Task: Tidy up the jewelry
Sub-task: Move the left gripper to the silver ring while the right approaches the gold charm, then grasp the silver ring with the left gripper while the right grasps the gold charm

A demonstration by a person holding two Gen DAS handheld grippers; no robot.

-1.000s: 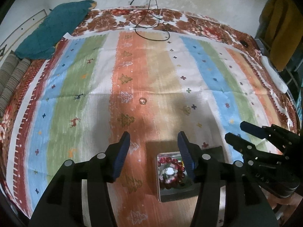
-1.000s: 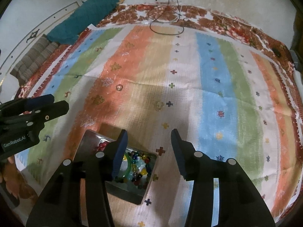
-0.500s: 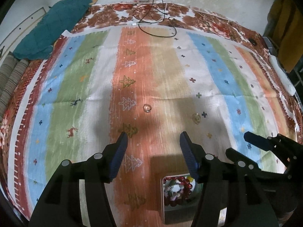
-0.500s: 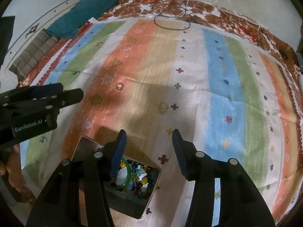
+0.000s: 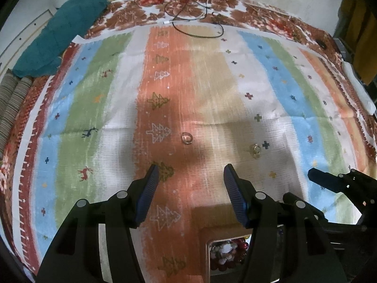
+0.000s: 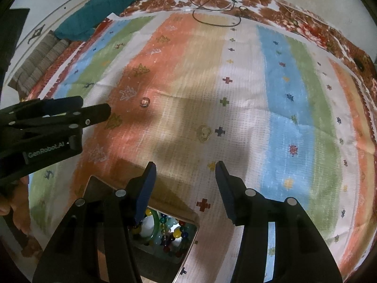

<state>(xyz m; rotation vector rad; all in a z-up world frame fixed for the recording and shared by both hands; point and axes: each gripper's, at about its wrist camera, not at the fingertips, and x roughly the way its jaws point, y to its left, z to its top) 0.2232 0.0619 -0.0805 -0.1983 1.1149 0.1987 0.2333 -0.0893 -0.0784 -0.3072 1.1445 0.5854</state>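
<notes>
**Both grippers leave the box and head for the loose rings**

Nearest the cameras, the jewelry box (image 6: 165, 231) now sits low at the bottom edge of both views, where a second ago it lay between the fingers; beaded bracelets (image 6: 172, 233) fill it. Both tools have moved forward over the striped cloth (image 5: 77, 108).

The left gripper (image 5: 189, 184) is spread wide and carries nothing; so is the right gripper (image 6: 183, 179), jaws apart and empty.

Just ahead of the left gripper, a silver ring (image 5: 186, 138) lies on the orange stripe, roughly centred between its fingers. Off to the right, well apart from it, a gold ring (image 5: 256, 150) rests beside a dark cross, ahead of the right gripper.

Judging from this, each tool is lining up on its own ring, with picking up and boxing both not yet done.

Farther off lie a black cable (image 5: 195, 23) and a teal cushion (image 5: 63, 33).
</notes>
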